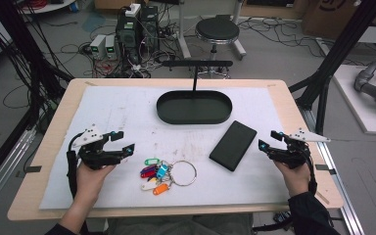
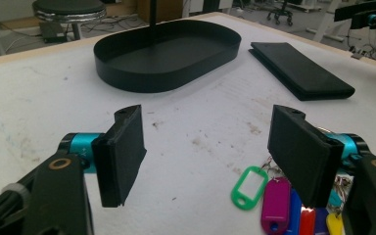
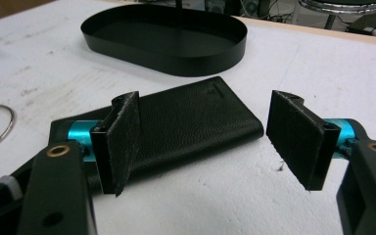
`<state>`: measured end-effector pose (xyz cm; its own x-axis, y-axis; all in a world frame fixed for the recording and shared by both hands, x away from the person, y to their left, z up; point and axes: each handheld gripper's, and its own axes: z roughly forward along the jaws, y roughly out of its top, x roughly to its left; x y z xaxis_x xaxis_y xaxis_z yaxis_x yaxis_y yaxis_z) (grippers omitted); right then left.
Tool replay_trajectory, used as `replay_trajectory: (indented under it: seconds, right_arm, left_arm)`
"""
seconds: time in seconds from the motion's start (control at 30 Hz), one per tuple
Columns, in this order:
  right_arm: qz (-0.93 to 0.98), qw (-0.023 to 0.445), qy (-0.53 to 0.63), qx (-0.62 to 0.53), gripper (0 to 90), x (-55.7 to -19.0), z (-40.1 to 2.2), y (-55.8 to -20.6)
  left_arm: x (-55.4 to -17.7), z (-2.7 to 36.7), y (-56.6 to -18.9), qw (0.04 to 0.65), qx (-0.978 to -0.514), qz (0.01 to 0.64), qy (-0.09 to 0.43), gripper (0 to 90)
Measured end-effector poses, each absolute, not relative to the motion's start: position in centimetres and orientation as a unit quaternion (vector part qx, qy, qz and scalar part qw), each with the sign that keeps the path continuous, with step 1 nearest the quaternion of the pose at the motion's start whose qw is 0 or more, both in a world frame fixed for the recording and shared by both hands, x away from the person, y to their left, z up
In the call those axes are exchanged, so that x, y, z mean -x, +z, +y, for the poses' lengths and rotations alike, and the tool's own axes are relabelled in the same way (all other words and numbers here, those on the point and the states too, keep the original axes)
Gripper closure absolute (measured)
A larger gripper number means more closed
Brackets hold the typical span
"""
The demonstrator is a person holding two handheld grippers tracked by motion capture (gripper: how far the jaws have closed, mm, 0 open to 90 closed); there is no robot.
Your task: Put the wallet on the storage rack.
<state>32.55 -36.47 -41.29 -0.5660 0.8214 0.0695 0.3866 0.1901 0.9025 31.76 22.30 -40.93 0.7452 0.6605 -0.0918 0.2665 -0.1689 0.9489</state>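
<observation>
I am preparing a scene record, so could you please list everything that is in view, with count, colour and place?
tray: one, black, oval, far middle of the table.
wallet: one, black, flat, right of centre, near the tray.
key tags: a bunch on a metal ring, green, purple, blue, white, orange, near middle.
white mat: one, covers the table top.
table: one, light wood edge.
stool: one, black seat, on the floor behind the table.
left gripper: one, black, open, left of the key tags.
right gripper: one, black, open, right of the wallet.
</observation>
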Motion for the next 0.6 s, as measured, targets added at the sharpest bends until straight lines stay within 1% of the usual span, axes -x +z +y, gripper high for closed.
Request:
replay_trajectory:
  seconds: [0.17, 0.27, 0.33, 0.47, 0.6]
  right_arm:
    - [0.734, 0.221, 0.488, -0.418, 29.8, -32.7, -37.4, -41.7]
    - [0.726, 0.217, 0.488, -0.433, 29.9, -33.4, -37.9, -41.9]
    - [0.725, 0.217, 0.483, -0.439, 30.9, -34.2, -38.0, -42.1]
    - [0.734, 0.2, 0.472, -0.445, 39.1, -35.9, -37.6, -42.3]
    - [0.754, 0.185, 0.453, -0.439, 43.1, -38.0, -36.7, -42.4]
  left_arm:
    - [-31.9, 21.5, -40.6, 0.569, -0.744, 0.303, 0.176, 28.8]
    - [-31.9, 20.9, -40.5, 0.567, -0.748, 0.295, 0.179, 28.5]
    - [-31.9, 20.7, -40.5, 0.565, -0.75, 0.295, 0.181, 26.8]
    - [-31.8, 20.6, -40.5, 0.562, -0.752, 0.291, 0.183, 26.6]
    - [-31.6, 20.6, -40.5, 0.562, -0.753, 0.29, 0.184, 26.7]
